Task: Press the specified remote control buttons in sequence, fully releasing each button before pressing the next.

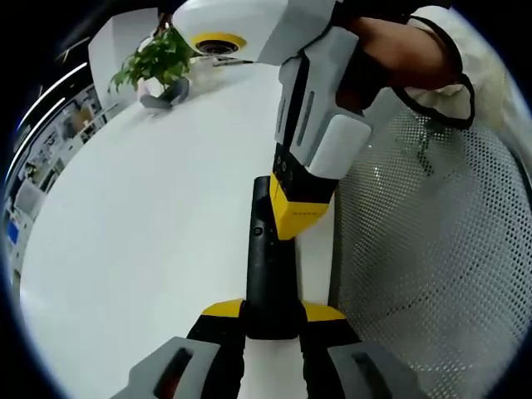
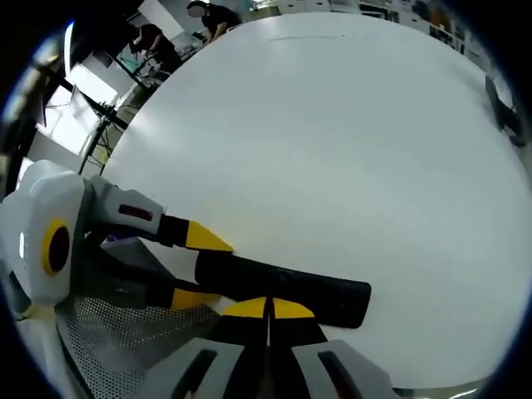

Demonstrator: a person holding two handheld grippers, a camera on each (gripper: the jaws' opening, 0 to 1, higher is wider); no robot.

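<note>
A long black remote control (image 1: 268,249) is held just above the white table (image 1: 150,216), near its edge. My left gripper (image 1: 273,312) is shut on the remote's near end, one yellow-tipped jaw on each side. My right gripper (image 1: 298,212) comes down from the upper right with its jaws closed together, and its yellow tip rests on the remote's upper face near the far end. In the right gripper view the remote (image 2: 287,293) lies crosswise. The right gripper (image 2: 268,309) is shut with its tips against it, and the left gripper (image 2: 198,268) clamps it from the left.
A potted green plant (image 1: 158,60) stands at the table's far side. A white mesh chair (image 1: 432,249) sits beside the table edge on the right. A dark object (image 2: 504,108) lies far across the table. People (image 2: 218,17) stand beyond the table.
</note>
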